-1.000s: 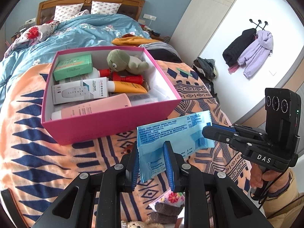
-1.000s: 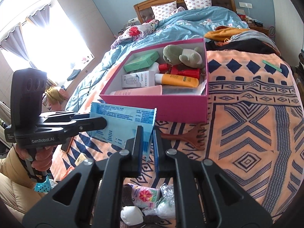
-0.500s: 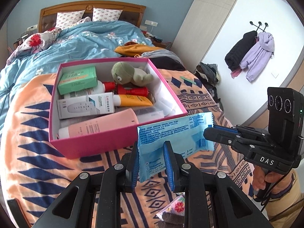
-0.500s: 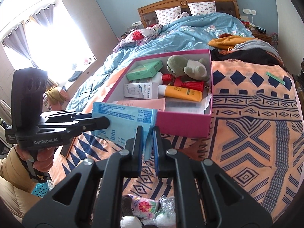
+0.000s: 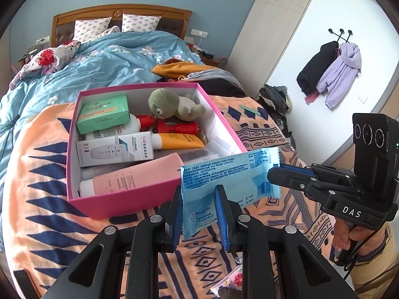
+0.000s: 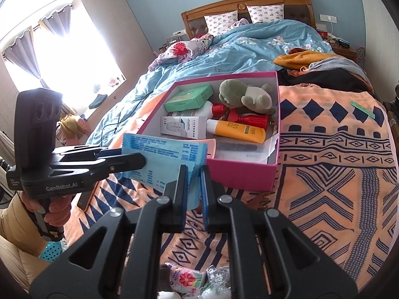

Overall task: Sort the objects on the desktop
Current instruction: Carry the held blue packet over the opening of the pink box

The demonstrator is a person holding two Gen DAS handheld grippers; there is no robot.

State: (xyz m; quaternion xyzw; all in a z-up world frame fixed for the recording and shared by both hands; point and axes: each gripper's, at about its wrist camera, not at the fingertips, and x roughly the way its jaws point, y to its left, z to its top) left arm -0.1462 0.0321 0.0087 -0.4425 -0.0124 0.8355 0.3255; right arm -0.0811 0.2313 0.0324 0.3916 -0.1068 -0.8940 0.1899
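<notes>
1. Left wrist view: left gripper (image 5: 199, 209) was clamped on the blue packet (image 5: 224, 177), whose long axis ran across toward the right gripper (image 5: 279, 172), closed on its far end. The pink box (image 5: 129, 200) lay just ahead, up-left (already well filled).
2. Right wrist view: right gripper (image 6: 193, 186) pinched the packet's (image 6: 164, 157) near edge; box (image 6: 244, 174) directly beyond, both grippers about equally near.

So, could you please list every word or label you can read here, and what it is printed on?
"DAS": right claw, on its black body.
"GenRobot.AI": left claw, on its black body.
"2.4G": white and grey remote-control carton.
Light blue plastic packet, green cardboard box, orange tube, pink tube: print too small to read.
</notes>
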